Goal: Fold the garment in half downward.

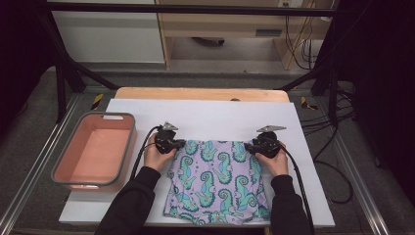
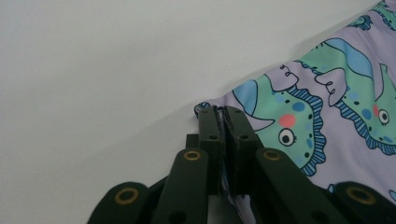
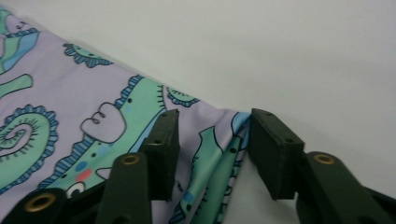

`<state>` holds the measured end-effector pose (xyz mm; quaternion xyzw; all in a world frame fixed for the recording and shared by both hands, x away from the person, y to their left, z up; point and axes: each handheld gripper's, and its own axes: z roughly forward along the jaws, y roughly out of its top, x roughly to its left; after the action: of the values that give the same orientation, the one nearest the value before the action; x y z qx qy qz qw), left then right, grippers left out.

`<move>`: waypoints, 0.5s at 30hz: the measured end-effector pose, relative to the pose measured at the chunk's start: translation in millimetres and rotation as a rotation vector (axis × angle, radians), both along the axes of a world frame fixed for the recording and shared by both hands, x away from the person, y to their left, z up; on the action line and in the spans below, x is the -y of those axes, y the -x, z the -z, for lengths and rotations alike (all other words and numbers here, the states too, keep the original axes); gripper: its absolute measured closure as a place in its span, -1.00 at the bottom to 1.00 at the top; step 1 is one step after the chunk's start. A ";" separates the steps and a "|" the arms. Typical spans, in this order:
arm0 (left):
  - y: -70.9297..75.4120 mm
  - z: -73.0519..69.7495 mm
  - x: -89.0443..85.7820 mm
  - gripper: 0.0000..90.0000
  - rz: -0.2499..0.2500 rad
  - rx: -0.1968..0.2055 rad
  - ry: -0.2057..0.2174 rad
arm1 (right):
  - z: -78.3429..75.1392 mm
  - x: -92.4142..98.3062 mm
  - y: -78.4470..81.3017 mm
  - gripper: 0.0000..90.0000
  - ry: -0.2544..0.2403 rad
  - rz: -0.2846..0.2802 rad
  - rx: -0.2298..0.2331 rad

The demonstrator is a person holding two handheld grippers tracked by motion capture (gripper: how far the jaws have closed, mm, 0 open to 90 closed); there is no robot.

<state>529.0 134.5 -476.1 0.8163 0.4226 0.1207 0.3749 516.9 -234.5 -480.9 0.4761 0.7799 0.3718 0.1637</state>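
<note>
On white sheet (image 1: 205,115), cloth (image 1: 215,178) lies flat btwn both hands. L gripper (image 2: 223,122) clenched on far left corner; R gripper (image 3: 212,140) straddles far right corner, jaws apart, not yet pinching. Corner holds prob. for lifting or folding; bin (image 1: 125,147) waits at left.

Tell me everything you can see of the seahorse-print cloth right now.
The seahorse-print cloth is lilac, thin fabric with teal seahorses, lying mostly flat on the white tabletop, near edge at the table's front. The left gripper is shut on its far left corner; the right gripper straddles the far right corner, pads not yet pressing.
</note>
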 end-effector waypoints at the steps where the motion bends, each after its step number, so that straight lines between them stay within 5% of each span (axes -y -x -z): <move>1: 0.7 -0.5 0.3 0.91 0.000 0.002 -0.006 | 0.0 -1.2 0.8 0.26 0.001 -0.004 -0.001; 3: 2.2 -1.3 0.3 0.93 -0.011 0.003 -0.005 | -0.2 -4.1 3.1 0.41 0.035 -0.007 0.011; 7: 4.0 -2.1 -2.9 0.95 -0.025 0.013 0.002 | -2.1 -6.0 4.9 0.88 0.009 -0.028 -0.028; 11: 4.8 -4.9 -7.2 0.96 -0.049 0.031 0.031 | -2.5 -2.4 3.1 0.94 -0.023 -0.010 -0.049; 15: 2.4 -9.9 -9.4 0.96 -0.080 0.067 0.060 | -2.8 0.3 0.3 0.95 -0.042 0.016 -0.011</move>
<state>526.6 143.9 -466.2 0.7826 0.4456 0.1503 0.4080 516.6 -234.9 -478.1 0.4877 0.7691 0.3842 0.1521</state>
